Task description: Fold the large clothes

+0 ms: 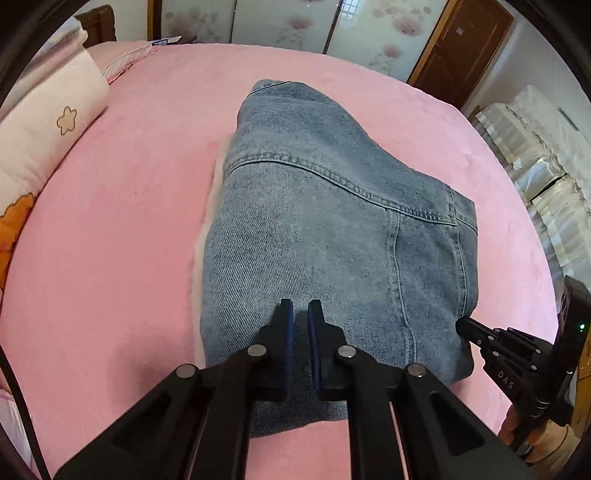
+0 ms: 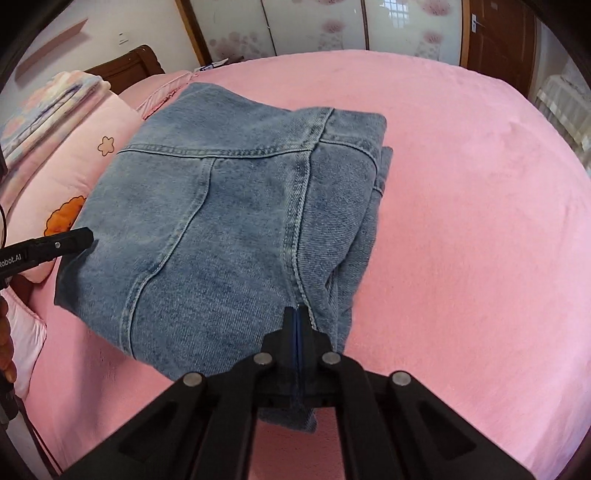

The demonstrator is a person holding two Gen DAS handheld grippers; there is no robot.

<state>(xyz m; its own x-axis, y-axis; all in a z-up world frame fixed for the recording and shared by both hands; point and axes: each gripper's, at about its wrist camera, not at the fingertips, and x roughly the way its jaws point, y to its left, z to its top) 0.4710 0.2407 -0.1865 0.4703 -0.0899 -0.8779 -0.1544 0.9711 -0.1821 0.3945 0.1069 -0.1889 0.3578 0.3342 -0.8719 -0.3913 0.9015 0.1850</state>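
Note:
A blue denim garment lies folded into a thick bundle on the pink bed; it also shows in the right wrist view. My left gripper rests over its near edge with a narrow gap between the fingers, holding nothing. My right gripper is shut, its tips pressed at the garment's near right seam; whether cloth is pinched I cannot tell. The right gripper also shows in the left wrist view at the bundle's right edge. The left gripper shows in the right wrist view at the bundle's left edge.
A pink quilt with flower and orange prints lies at the left, also in the right wrist view. A wooden headboard and sliding floral doors stand behind. Wrapped bundles sit right of the bed.

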